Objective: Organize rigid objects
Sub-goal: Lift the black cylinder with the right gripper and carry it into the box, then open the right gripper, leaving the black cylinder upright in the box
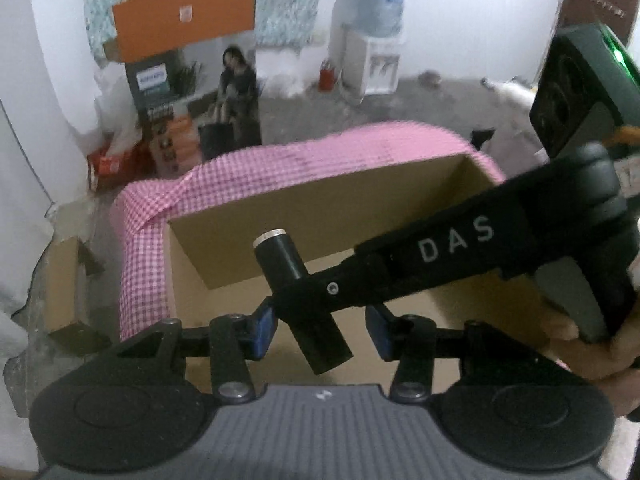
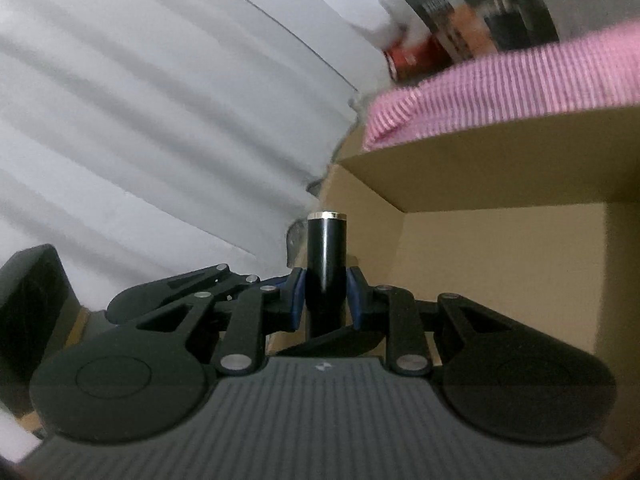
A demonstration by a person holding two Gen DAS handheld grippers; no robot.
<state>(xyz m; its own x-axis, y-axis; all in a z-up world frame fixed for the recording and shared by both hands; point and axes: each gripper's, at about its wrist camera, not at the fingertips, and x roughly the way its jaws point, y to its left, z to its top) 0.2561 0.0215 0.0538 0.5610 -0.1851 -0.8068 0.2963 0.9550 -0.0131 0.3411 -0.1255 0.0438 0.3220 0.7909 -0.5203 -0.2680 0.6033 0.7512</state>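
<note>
A black cylinder (image 1: 298,280) with a silver cap hangs tilted over an open cardboard box (image 1: 320,208). My right gripper (image 1: 308,294) reaches in from the right and is shut on the cylinder's middle. In the right wrist view the cylinder (image 2: 326,256) stands upright between the right gripper's (image 2: 326,292) blue pads (image 2: 298,296), which press on it. My left gripper (image 1: 320,332) is open just below; the cylinder's lower end passes between its blue pads (image 1: 262,330) with a gap on the right side. Part of the left gripper (image 2: 176,288) shows behind the right one.
A pink checked cloth (image 1: 280,160) drapes the box's far and left rim. Beyond it on the floor are stacked cartons (image 1: 160,128), a seated person (image 1: 238,92), a red extinguisher (image 1: 326,76) and a water dispenser (image 1: 376,60). A hand (image 1: 580,340) holds the right gripper. White wall (image 2: 140,100) at left.
</note>
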